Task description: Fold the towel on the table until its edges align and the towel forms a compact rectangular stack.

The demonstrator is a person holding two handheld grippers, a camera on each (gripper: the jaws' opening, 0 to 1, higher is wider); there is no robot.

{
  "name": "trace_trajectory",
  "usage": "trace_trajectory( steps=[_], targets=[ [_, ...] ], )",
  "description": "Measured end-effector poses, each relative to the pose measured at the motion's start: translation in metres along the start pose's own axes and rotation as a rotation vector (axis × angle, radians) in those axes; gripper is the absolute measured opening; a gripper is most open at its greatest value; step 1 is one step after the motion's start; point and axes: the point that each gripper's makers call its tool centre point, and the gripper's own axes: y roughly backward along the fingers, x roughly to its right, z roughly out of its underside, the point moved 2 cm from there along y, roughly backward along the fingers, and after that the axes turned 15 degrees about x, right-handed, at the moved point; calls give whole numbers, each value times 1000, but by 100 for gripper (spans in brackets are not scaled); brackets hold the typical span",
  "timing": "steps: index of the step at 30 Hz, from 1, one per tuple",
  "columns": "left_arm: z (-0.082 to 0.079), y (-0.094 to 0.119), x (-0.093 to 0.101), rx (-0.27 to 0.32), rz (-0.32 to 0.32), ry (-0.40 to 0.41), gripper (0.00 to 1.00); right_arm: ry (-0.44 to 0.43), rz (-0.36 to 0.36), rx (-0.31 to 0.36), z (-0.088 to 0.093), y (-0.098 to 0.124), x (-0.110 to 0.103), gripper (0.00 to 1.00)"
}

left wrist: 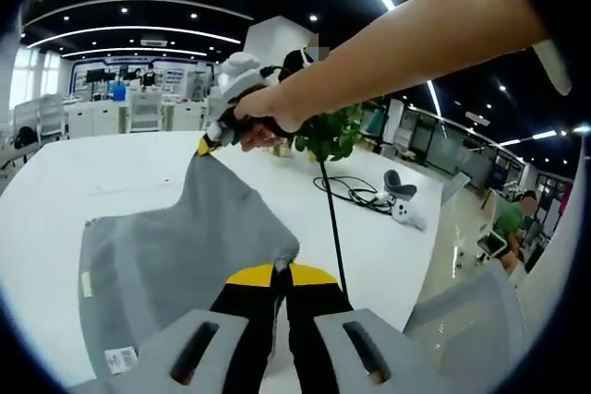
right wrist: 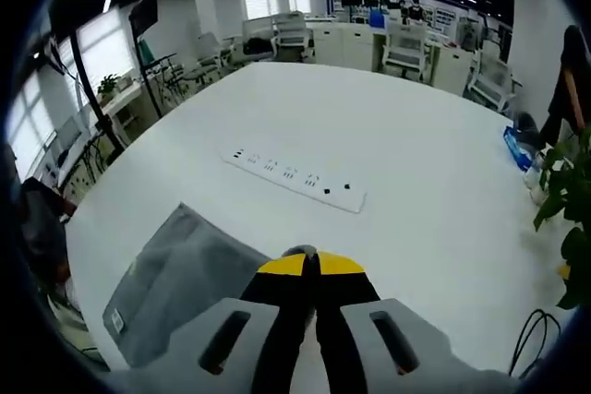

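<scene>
The grey towel (left wrist: 175, 265) lies spread on the white table (left wrist: 120, 173), with white tags near its lower left edge. My left gripper (left wrist: 282, 274), yellow-tipped, is shut on the towel's near corner, which puckers up between the jaws. Farther off, my right gripper (left wrist: 207, 145), held in a person's hand, pinches the towel's far corner and lifts it into a peak. In the right gripper view the right gripper (right wrist: 309, 265) is shut on a grey corner, and the towel (right wrist: 175, 283) slopes away to the lower left over the table (right wrist: 416, 136).
A white power strip (right wrist: 295, 177) lies mid-table beyond the towel. A potted plant (left wrist: 332, 131), a black cable (left wrist: 346, 191) and a white handheld device (left wrist: 406, 209) sit towards the table's right side. A grey chair (left wrist: 471, 320) stands off the edge.
</scene>
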Motion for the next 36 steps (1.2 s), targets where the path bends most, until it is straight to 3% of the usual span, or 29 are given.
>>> trace_trajectory(
  steps=[27, 36],
  targets=[
    [-12, 43, -30, 71, -95, -17, 3, 29, -72, 34, -40, -19, -67, 0],
    [-10, 59, -43, 65, -121, -36, 3, 36, -94, 32, -42, -29, -89, 0]
  ],
)
